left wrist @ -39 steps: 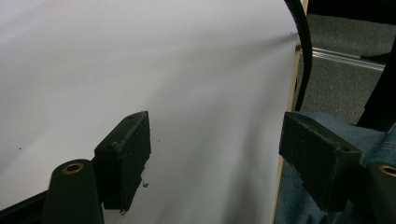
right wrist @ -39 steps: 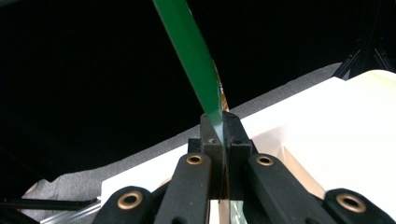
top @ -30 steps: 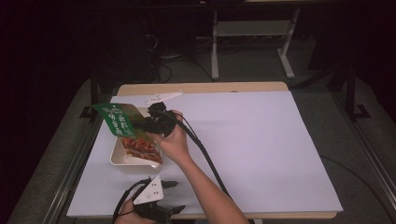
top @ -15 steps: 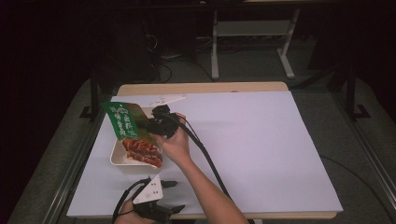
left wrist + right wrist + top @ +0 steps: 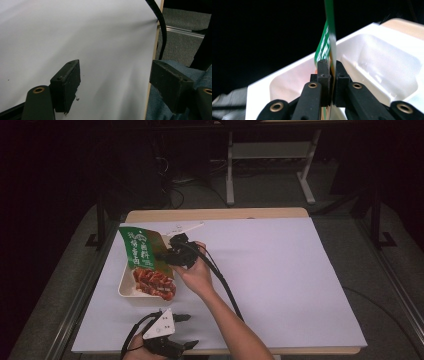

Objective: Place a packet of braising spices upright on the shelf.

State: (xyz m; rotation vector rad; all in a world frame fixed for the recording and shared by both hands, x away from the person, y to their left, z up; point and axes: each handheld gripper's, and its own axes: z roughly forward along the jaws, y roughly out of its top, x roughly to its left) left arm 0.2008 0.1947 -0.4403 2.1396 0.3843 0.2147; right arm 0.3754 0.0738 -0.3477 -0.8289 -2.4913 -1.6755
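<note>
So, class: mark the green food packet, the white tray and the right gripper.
green food packet (image 5: 136, 249): high view, on its green printed upper half.
white tray (image 5: 384, 57): right gripper view, on its inner wall.
right gripper (image 5: 331, 75): right gripper view, between its closed fingertips.

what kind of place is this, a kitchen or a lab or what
Likely a lab or recording room, not a kitchen: a table under a plain white sheet, dark surroundings, loose cables on the carpet, a metal stand behind.

Table (image 5: 300, 355): we see a wooden top, with its bare edge at twelve o'clock.
Cover (image 5: 280, 270): we see a white sheet over most of it.
Tray (image 5: 125, 287): we see it at nine o'clock, lying on the sheet.
</note>
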